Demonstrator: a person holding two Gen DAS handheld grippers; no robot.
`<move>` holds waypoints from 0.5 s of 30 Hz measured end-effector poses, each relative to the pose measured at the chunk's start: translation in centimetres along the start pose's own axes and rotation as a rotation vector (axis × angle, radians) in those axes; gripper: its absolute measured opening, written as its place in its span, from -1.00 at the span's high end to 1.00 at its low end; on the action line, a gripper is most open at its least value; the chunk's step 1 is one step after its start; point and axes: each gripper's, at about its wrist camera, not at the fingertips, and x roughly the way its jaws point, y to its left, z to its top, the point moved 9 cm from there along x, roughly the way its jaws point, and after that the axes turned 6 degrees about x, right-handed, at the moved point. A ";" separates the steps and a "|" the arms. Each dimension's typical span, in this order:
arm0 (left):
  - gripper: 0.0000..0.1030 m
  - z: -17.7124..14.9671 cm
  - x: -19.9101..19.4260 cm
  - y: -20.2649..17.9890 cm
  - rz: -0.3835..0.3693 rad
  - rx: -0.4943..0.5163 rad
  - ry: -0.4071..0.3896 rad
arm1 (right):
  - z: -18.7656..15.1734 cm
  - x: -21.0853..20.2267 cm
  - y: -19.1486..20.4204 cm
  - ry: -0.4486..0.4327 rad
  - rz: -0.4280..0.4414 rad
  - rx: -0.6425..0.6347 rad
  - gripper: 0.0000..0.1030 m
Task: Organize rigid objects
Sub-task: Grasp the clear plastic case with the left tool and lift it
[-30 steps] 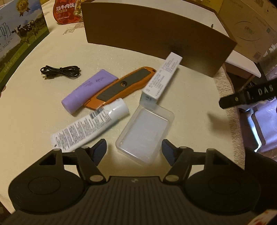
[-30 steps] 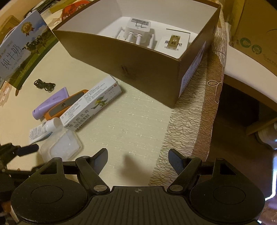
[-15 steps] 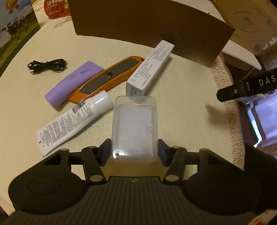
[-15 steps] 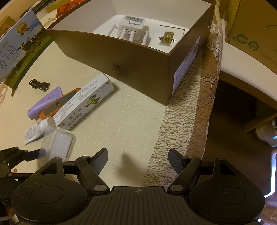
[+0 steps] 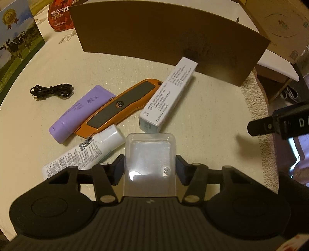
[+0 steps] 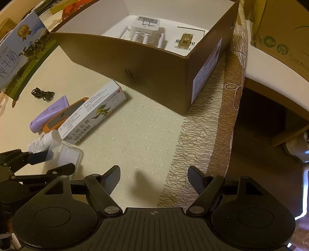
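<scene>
left tool (image 5: 150, 170) is clamped on the clear case (image 5: 150, 154), one blue pad against each long side, case lying flat on the cream worktop (image 5: 208, 119) at the near edge of the clutter. case's far end sits just beside the end of the white carton (image 5: 170, 96) and the cap of the white tube (image 5: 85, 152). the orange knife (image 5: 119, 108) lies diagonal between the carton and the purple tube (image 5: 83, 112), touching both as far as i can tell. a coiled black cable (image 5: 51, 91) sits apart to the left. the brown box (image 5: 164, 42) stands behind everything, the carton's far end close to its wall. in the right wrist view the box is open-topped with a white router (image 6: 145, 29) and a small gold pack (image 6: 186, 40) inside. right tool (image 6: 153, 178) hangs over bare worktop near the patterned cloth edge (image 6: 208, 135), its fingers well apart with nothing between them, away from the clutter. from that view the left tool shows at lower left with the case between its fingers (image 6: 61, 168). a milk carton (image 5: 15, 44) with a cow picture stands at far left, and a red packet (image 5: 59, 15) lies behind the box.
</scene>
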 end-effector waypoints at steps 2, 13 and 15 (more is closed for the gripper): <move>0.01 -0.3 -0.3 0.1 0.006 -0.008 -0.001 | 0.0 0.0 0.0 0.000 0.002 0.000 -0.43; 0.01 -0.9 -4.5 4.7 0.064 -0.159 -0.064 | 2.0 -0.1 4.5 -0.046 0.092 -0.051 -0.43; 0.01 -0.9 -4.7 6.3 0.081 -0.211 -0.059 | 2.8 0.2 6.1 -0.058 0.121 -0.060 -0.43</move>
